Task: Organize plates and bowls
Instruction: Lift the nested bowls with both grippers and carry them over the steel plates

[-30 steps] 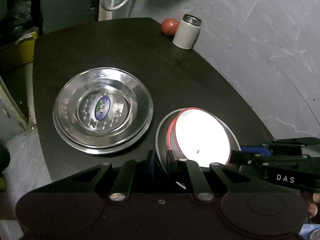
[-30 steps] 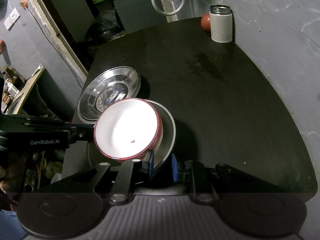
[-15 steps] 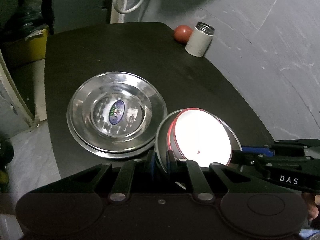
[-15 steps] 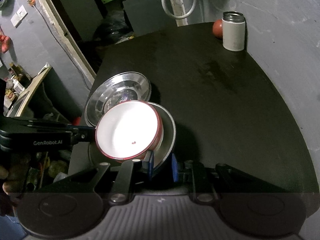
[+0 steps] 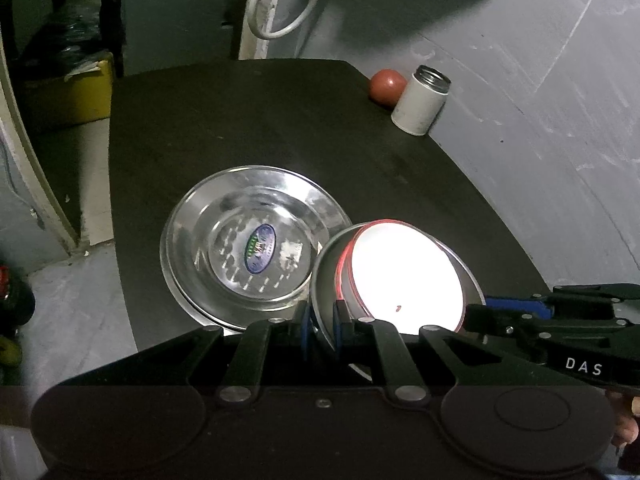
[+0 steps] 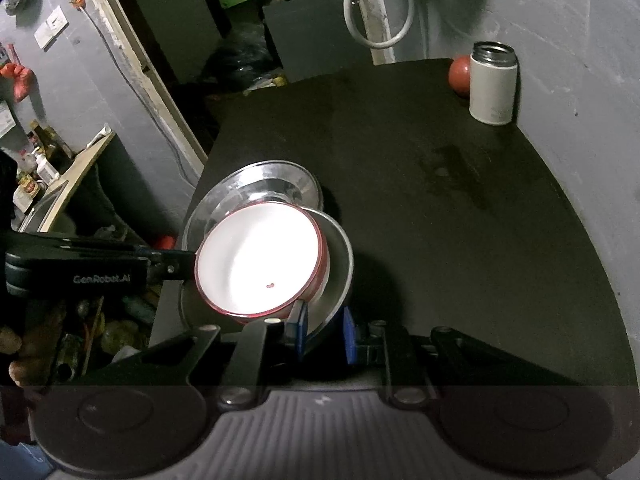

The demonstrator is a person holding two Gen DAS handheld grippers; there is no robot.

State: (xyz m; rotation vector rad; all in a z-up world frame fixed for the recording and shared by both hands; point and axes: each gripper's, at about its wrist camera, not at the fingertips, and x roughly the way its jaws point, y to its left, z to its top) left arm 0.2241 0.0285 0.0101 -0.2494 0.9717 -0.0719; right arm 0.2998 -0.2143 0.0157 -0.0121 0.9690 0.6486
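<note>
A steel bowl (image 5: 325, 264) with a white, red-rimmed bowl (image 5: 404, 276) nested inside is held above the black table (image 5: 280, 120). My left gripper (image 5: 320, 322) is shut on the steel bowl's near rim. My right gripper (image 6: 323, 334) is shut on the opposite rim (image 6: 340, 264); the white bowl (image 6: 256, 260) shows bright in the right wrist view. A stack of steel plates (image 5: 252, 244) with a blue sticker lies on the table just left of the held bowls, partly under them in the right wrist view (image 6: 260, 184).
A white canister (image 5: 420, 100) and a red ball (image 5: 386, 86) stand at the table's far right by the grey wall. The table's left edge (image 5: 116, 216) drops to the floor. A white hose (image 5: 280, 8) hangs behind.
Both grippers have lifted the nested bowls and carried them left, so they now overlap the plate stack's edge. The table looks farther away in both views.
</note>
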